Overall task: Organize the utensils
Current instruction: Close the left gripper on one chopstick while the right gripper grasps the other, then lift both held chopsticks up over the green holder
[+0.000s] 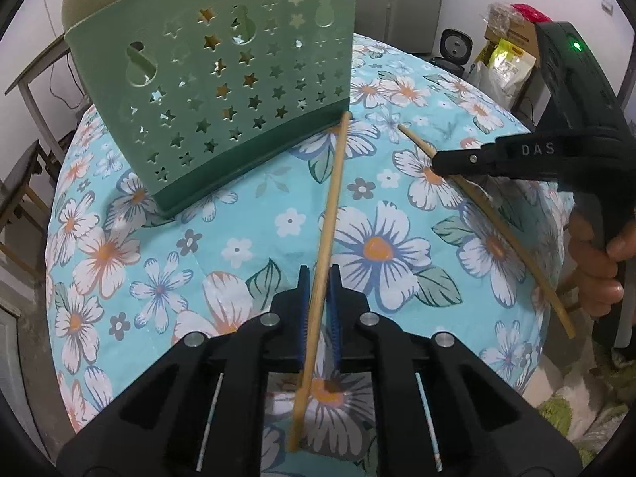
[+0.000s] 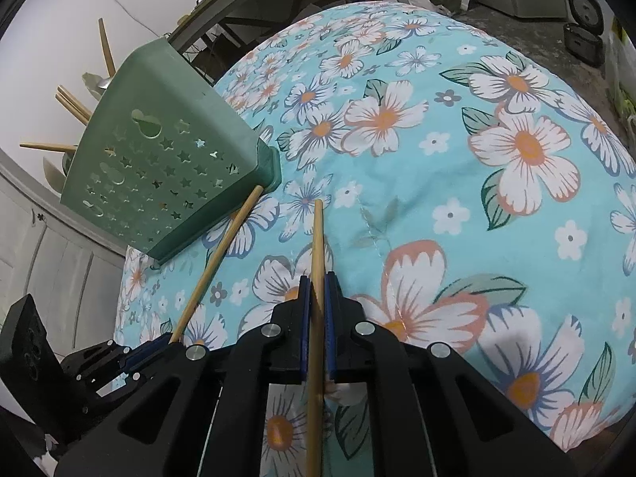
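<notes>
- The left hand-held gripper (image 1: 319, 274) is closed on a wooden chopstick (image 1: 328, 218); its blue pads press the stick on both sides, and the stick's far tip reaches toward 12 o'clock, touching the base of the green utensil holder (image 1: 222, 91).
- The right hand-held gripper (image 2: 317, 282) is clamped on a second chopstick (image 2: 318, 246), whose free end points to 12 o'clock over the floral-cloth surface (image 2: 437, 167).
- In the right wrist view, the green utensil holder (image 2: 159, 167) stands at 10 o'clock, with chopsticks and spoons (image 2: 71, 107) sticking out of its top.
- In the left wrist view a person's hand (image 1: 600, 266) holds the right tool at 3 o'clock.
</notes>
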`<control>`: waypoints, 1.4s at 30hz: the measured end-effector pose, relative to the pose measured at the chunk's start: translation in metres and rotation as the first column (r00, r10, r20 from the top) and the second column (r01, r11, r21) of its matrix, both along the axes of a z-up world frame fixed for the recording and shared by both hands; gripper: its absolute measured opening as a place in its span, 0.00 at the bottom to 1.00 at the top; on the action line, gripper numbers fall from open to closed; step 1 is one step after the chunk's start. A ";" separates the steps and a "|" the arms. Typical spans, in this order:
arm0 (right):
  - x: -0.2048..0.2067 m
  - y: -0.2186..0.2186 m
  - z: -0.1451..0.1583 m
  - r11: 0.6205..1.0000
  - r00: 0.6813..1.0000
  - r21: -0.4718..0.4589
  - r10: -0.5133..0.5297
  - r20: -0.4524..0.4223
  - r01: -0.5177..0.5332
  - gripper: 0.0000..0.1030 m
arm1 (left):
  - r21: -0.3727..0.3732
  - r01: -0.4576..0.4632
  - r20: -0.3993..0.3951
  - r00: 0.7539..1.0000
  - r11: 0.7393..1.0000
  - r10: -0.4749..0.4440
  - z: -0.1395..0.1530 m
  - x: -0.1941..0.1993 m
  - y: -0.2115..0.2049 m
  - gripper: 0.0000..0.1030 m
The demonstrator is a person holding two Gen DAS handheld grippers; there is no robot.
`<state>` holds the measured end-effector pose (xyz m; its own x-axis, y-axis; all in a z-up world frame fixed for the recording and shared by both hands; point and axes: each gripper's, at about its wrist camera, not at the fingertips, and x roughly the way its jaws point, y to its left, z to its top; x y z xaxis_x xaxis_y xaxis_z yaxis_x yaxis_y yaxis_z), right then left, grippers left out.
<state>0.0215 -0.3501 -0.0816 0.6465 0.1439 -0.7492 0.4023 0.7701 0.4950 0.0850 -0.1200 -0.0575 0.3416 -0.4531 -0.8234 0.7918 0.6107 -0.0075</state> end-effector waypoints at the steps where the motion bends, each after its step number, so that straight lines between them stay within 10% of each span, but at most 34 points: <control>1: -0.001 0.000 0.000 1.000 1.000 0.002 0.000 0.002 0.000 0.07 | 0.000 0.002 -0.004 1.000 1.000 -0.002 0.000 -0.001 0.000 0.07; 42: -0.007 -0.005 -0.002 0.999 1.000 0.039 -0.003 0.001 0.003 0.07 | 0.033 0.013 -0.140 0.990 0.999 -0.008 0.000 0.015 0.002 0.24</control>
